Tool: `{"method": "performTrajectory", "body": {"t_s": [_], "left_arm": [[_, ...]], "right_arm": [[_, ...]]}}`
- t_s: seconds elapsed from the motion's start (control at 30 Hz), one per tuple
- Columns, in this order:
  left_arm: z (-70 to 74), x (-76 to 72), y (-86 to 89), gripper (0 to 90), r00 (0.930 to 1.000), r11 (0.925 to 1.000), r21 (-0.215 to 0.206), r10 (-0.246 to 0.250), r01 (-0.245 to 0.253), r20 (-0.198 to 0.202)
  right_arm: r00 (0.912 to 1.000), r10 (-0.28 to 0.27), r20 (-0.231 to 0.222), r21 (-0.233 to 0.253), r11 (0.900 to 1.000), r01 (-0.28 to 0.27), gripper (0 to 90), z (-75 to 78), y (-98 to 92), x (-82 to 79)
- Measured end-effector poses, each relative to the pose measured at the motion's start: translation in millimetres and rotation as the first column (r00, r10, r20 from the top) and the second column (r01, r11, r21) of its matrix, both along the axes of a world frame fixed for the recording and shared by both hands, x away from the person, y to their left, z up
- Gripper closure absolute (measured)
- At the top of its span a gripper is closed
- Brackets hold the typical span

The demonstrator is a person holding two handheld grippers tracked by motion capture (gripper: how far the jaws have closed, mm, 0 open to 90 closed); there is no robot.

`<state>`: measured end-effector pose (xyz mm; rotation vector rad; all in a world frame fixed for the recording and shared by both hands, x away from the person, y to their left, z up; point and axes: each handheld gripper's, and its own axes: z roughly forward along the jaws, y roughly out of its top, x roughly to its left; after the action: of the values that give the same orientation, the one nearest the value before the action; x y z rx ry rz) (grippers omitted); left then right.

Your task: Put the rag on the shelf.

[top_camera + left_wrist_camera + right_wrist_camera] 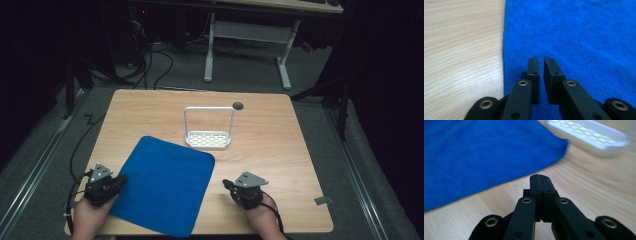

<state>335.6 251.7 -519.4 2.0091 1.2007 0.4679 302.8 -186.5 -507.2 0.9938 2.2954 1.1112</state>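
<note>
A blue cloth (165,185) lies flat on the near left half of the wooden table (280,150). My left gripper (120,179) rests at the cloth's left edge. In the left gripper view the cloth (574,32) lies under my left gripper (541,58), whose jaws stand a narrow gap apart with nothing between them. My right gripper (226,183) sits on bare wood just right of the cloth, pointing left. In the right gripper view my right gripper (539,176) has its jaws pressed together and empty, with the cloth (474,152) ahead.
A white perforated tray with a tall wire handle (208,140) stands at the table's middle, beyond the cloth's far corner; it also appears blurred (589,135). A small dark round hole (238,105) is behind it. Cables and a desk frame lie on the floor beyond.
</note>
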Motion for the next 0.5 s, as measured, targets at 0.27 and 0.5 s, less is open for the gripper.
{"method": "performTrajectory", "body": {"t_s": [0.27,0.5], "left_arm": [[-6.1,2.9,-6.1,88.1,0.9986,0.9988,0.036,-0.032,0.034,-0.043],[-8.2,2.9,-5.5,86.5,0.9972,0.9988,0.016,-0.046,0.047,-0.059]], "right_arm": [[0.9913,0.125,-0.042,-0.047,0.991,-0.127,90.0,-13.2,57.5,10.0],[0.9885,0.128,-0.08,-0.093,0.986,-0.136,90.0,-20.5,73.9,18.8]]}}
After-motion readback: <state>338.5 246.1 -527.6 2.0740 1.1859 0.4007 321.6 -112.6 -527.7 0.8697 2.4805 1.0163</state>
